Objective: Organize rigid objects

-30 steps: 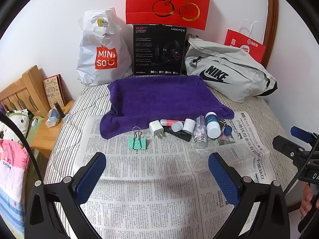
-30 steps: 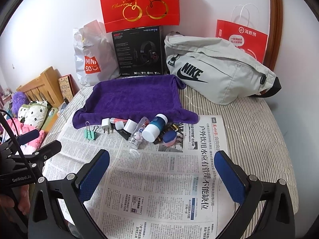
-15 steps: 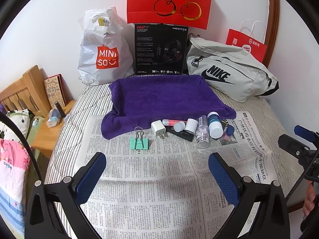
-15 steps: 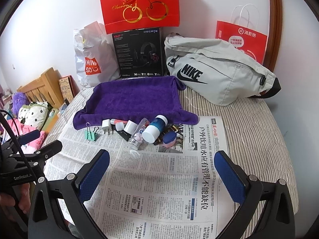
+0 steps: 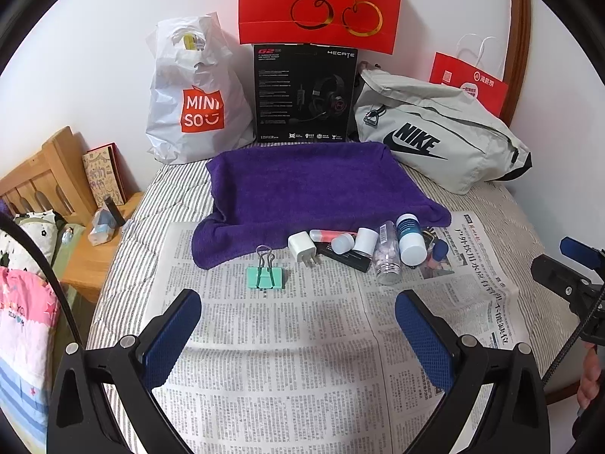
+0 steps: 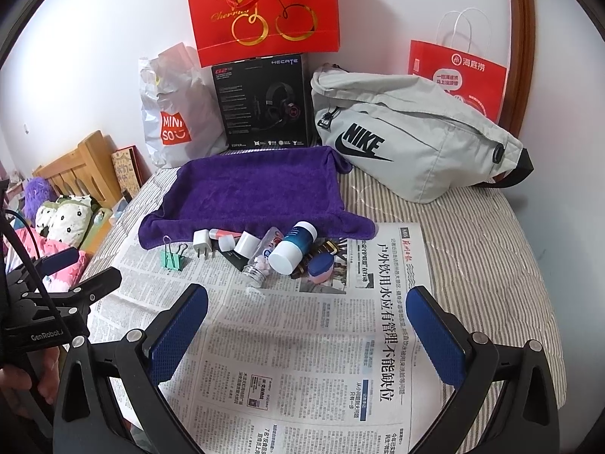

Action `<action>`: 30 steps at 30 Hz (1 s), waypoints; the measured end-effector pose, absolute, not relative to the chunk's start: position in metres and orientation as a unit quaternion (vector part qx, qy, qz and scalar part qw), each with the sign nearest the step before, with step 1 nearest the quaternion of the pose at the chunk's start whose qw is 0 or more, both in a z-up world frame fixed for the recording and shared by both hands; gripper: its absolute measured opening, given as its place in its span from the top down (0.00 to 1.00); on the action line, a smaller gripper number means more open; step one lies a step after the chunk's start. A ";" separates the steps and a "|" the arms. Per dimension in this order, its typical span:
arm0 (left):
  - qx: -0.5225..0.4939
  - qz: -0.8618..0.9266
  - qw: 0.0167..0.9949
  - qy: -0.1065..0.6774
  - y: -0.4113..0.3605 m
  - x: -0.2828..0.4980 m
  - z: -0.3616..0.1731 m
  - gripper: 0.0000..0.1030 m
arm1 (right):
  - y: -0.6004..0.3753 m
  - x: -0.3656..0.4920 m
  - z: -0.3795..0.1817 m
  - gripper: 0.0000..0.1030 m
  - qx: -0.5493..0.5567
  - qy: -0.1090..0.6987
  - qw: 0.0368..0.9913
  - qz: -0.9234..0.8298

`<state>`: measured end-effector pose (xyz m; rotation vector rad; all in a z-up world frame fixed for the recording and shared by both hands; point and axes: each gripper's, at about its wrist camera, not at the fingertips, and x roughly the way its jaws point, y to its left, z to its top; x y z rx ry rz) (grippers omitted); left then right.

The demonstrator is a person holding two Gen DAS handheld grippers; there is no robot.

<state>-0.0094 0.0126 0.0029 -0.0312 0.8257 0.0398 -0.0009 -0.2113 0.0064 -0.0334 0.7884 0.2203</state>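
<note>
A row of small items lies on newspaper (image 5: 287,340) along the near edge of a purple towel (image 5: 314,189): a green binder clip (image 5: 264,276), a white charger plug (image 5: 301,247), a pink tube with a white cap (image 5: 332,237), a clear pill bottle (image 5: 387,253), a blue-and-white bottle (image 5: 410,238) and a small blue-pink jar (image 6: 320,265). My left gripper (image 5: 298,335) hovers open over the newspaper, just short of the clip. My right gripper (image 6: 307,335) is open too, short of the bottles. Nothing is between either pair of fingers.
Behind the towel stand a white Miniso bag (image 5: 193,94), a black headset box (image 5: 304,92), a red gift bag (image 5: 321,0) and a grey Nike bag (image 5: 435,140). A wooden bedside shelf (image 5: 94,249) and soft toys (image 6: 64,215) sit at the left.
Both grippers have drifted slightly; the items sit a little lower and closer in the left wrist view. Nothing on the bed has moved and both grippers remain open.
</note>
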 end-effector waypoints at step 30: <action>-0.055 0.049 0.885 0.460 0.056 0.088 -0.105 0.00 | -0.222 0.087 -0.081 0.00 -0.036 0.394 0.914 0.091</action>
